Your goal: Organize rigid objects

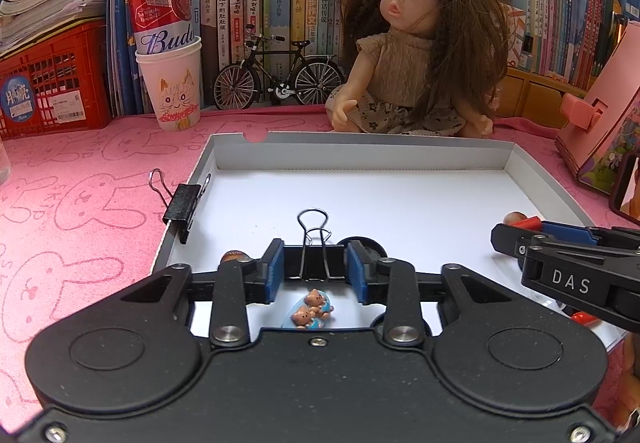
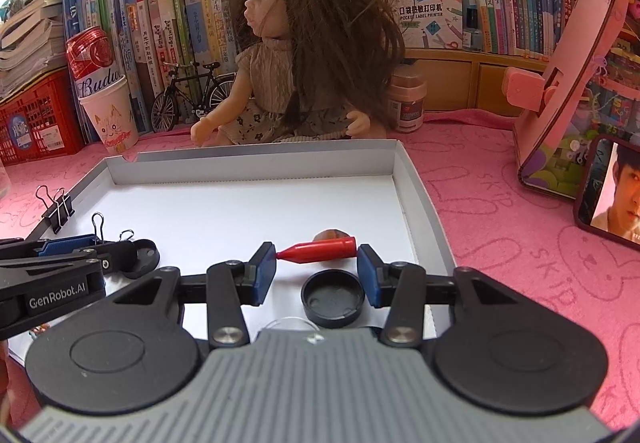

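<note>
**Mia:** So, where is the big black clip [image 1: 295, 263]?

**Tom:** It sits low in the white box [image 1: 400, 151], right between the blue pads of the left claw [image 1: 316, 272]. Its wire loops stick up.

**Mia:** Is the left claw squeezing it?

**Tom:** I cannot tell. The pads are right beside the clip on both sides, but I cannot see if they press.

**Mia:** And the right claw [image 2: 316, 268]?

**Tom:** It is clenched on a red pointy thing [image 2: 320, 249]. That thing lies sideways, with its tip on one pad and its fat end on the other.

**Mia:** What else is in the box?

**Tom:** A round black lid [image 2: 333, 297] lies on the floor of the box, just under the red pointy thing. A little bear charm [image 1: 310, 310] lies near the left claw. Another clip [image 1: 182, 203] is pinched onto the left wall of the box.

**Mia:** And behind the box?

**Tom:** A doll [image 1: 416, 43] sits on the pink cloth [image 1: 80, 203], just past the far wall. A toy bike [image 1: 276, 75] stands beside her, and a red can [image 1: 162, 11] stands in a paper cup [image 1: 172, 87]
</note>
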The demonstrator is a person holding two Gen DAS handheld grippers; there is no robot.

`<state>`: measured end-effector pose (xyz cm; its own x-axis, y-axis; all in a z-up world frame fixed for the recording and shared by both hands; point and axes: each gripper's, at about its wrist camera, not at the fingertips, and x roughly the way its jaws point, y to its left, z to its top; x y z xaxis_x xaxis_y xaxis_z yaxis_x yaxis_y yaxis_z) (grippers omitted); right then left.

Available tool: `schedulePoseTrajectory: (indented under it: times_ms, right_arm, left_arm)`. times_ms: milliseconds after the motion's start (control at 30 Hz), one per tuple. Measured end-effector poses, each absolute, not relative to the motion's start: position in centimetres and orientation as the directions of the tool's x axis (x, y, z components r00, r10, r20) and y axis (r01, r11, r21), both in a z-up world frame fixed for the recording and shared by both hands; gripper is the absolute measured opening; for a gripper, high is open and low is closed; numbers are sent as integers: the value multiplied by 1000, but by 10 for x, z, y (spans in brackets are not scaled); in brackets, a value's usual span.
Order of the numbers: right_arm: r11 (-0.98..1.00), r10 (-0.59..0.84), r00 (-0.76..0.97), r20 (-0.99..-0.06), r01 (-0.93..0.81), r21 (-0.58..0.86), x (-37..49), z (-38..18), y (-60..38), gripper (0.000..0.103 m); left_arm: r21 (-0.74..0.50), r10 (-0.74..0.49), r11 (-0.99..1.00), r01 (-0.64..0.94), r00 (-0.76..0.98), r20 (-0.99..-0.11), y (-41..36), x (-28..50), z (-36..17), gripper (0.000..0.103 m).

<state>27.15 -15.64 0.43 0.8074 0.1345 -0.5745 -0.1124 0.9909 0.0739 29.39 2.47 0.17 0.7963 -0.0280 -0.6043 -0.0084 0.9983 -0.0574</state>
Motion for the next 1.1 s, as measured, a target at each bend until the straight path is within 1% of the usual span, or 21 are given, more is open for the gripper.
schedulePoseTrajectory:
  times_ms: [33,67,100,167,267,433,500,600,767,1100]
  right_arm:
    - [990,138,807,-573,-111,82,271,4,-157,52]
    - [990,139,807,-574,-109,87,270,5,-158,57]
    - [990,140,808,-573,-108,89,269,5,-158,60]
    - [990,140,809,-571,-109,89,267,6,-158,63]
    - [990,142,817,-559,-111,90,263,10,-158,68]
    - [990,139,834,-534,-112,83,256,21,-159,73]
    - [991,134,841,-525,-111,76,251,25,-160,74]
    - [992,128,848,-515,-109,68,245,30,-160,77]
    - [992,124,855,-503,-105,67,234,36,-162,82]
    - [992,126,867,-482,-112,58,214,44,-168,86]
  left_arm:
    - [-61,-32,998,-6,796,-604,24,293,2,38]
    - [-62,-35,998,-3,796,-604,24,292,2,39]
    - [-61,-39,998,2,796,-604,23,291,3,39]
    - [-62,-46,998,11,796,-604,22,289,4,42]
    - [-71,-57,997,18,802,-595,21,282,8,49]
    - [-81,-77,996,36,809,-582,19,272,18,59]
    - [-75,-75,996,39,816,-573,17,268,22,67]
    - [-66,-72,997,42,826,-558,15,259,28,75]
    - [-68,-76,997,47,834,-546,14,247,35,78]
    - [-64,-77,997,51,847,-526,16,225,44,81]
